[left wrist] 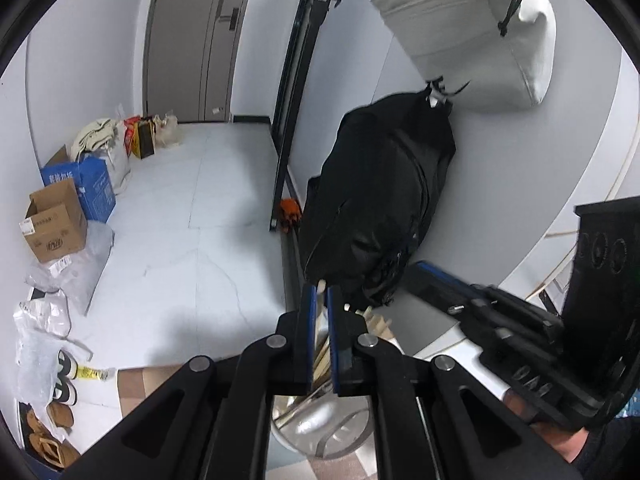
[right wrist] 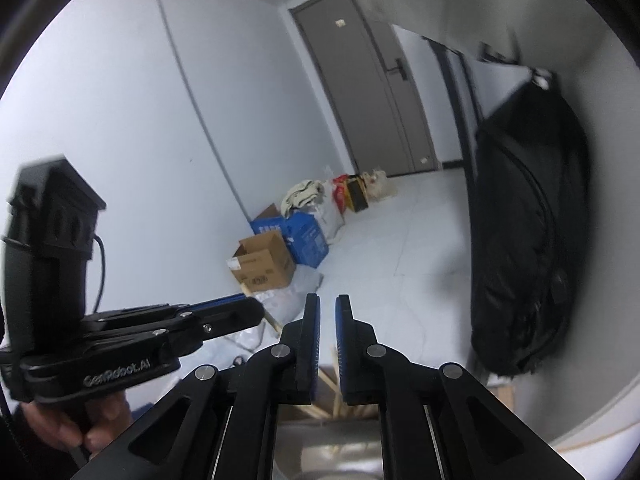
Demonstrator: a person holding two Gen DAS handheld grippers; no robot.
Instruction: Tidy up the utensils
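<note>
my left gripper (left wrist: 322, 300): matt black plastic, blue ribbed pads, dull metal pivot pins. chopsticks (left wrist: 320, 354): pale bare wood, unvarnished. holder (left wrist: 320, 426): shiny smooth metal. black backpack (left wrist: 380, 200): cloth with slight sheen. grey bag (left wrist: 472, 28): coarse matt canvas. box (left wrist: 56, 220): plain brown cardboard. floor (left wrist: 192, 232): smooth pale tile.

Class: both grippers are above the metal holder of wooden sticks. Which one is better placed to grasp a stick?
Probably the left gripper: a wooden stick already runs between its fingers, above the metal holder. The right gripper has only floor showing in its narrow gap, with the sticks lying lower.
</note>
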